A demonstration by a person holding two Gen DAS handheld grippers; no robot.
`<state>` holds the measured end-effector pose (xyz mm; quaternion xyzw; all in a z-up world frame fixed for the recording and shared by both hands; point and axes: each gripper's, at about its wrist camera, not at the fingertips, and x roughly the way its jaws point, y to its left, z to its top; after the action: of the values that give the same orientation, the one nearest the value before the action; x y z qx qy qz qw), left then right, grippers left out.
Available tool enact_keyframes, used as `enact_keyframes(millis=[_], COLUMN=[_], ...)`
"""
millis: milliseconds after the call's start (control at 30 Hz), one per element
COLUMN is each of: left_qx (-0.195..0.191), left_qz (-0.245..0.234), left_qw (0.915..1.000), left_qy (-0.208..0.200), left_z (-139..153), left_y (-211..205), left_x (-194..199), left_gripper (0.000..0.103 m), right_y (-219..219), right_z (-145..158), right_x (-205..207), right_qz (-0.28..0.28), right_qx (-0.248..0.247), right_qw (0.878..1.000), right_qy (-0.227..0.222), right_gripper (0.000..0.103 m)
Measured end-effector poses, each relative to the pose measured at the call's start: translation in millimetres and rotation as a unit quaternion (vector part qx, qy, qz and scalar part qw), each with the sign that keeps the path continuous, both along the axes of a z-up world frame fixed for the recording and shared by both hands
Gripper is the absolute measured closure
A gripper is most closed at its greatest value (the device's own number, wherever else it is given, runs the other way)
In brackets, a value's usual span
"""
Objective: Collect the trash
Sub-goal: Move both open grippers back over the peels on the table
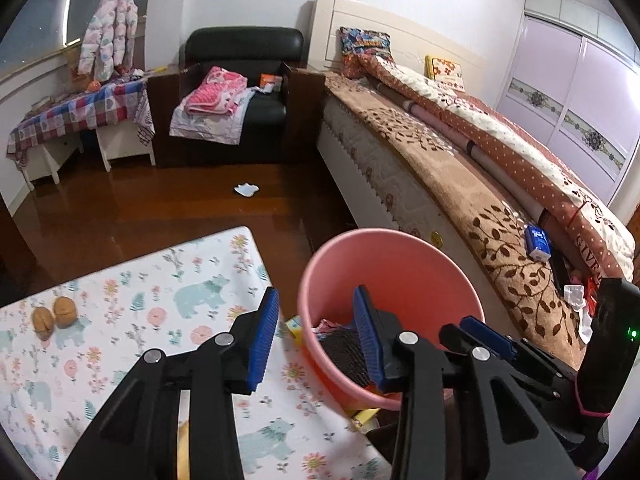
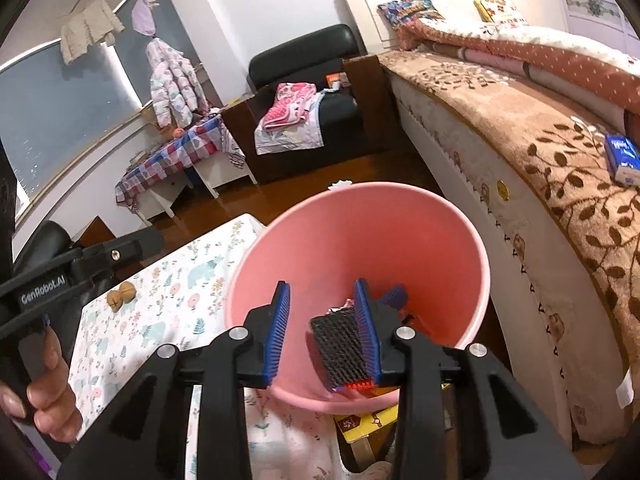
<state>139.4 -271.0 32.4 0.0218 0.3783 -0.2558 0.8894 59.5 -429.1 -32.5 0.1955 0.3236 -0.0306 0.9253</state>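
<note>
A pink bucket (image 1: 420,264) stands between the patterned table and the bed; it also fills the middle of the right wrist view (image 2: 360,232). Trash lies at its bottom: a black ribbed packet (image 2: 340,344) and a pink wrapper scrap (image 1: 330,326). My left gripper (image 1: 318,336) is open and empty over the bucket's near rim. My right gripper (image 2: 322,336) is open above the bucket, and the black packet rests against its right finger (image 2: 366,332). Two walnuts (image 1: 54,316) lie on the table. A white crumpled paper (image 1: 247,189) lies on the floor.
The table (image 1: 152,320) has a bear-print cloth. The bed (image 1: 460,184) runs along the right, with a blue tissue pack (image 1: 538,242) on it. A black armchair (image 1: 240,92) with folded clothes stands at the back. Yellow boxes (image 2: 368,422) lie under the bucket.
</note>
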Motion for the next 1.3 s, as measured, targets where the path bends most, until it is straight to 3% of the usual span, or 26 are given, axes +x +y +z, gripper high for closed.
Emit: enact_keyframes(millis=[200, 367, 567, 900, 1133, 1300], left_qx=[0.005, 0.008, 0.011, -0.009, -0.01, -0.007], left_qz=[0.018, 0.038, 0.061, 0.105, 0.11, 0.102], left_qw=[0.9992, 0.9984, 0.998, 0.9942, 0.9931, 0.9933], left_qy=[-0.034, -0.04, -0.015, 0.019, 0.039, 0.054], left_z=[20.3, 26.4, 14.6, -9.6, -22.4, -35.9], left_y=[39.1, 75.9, 117.6, 165.3, 180.4, 181.4], left_x=[-10.2, -18.9, -28.7, -40.5, -43.9, -46.7], left_gripper=[0.065, 0.065, 0.065, 0.065, 0.061, 0.061], right_y=[20.3, 40.1, 78.0, 161.6, 193.4, 204.5], right_z=[12.5, 18.1, 14.2, -10.4, -26.5, -31.5], right_x=[-7.9, -11.0, -11.1, -15.5, -16.7, -13.9], right_qz=[0.029, 0.068, 0.148, 0.285, 0.314, 0.315], right_qx=[-0.008, -0.012, 0.004, -0.021, -0.044, -0.066], right_qw=[0.999, 0.998, 0.989, 0.955, 0.941, 0.939], right_qy=[-0.012, -0.012, 0.012, 0.081, 0.116, 0.122], right_gripper=[0.069, 0.069, 0.069, 0.069, 0.069, 0.069])
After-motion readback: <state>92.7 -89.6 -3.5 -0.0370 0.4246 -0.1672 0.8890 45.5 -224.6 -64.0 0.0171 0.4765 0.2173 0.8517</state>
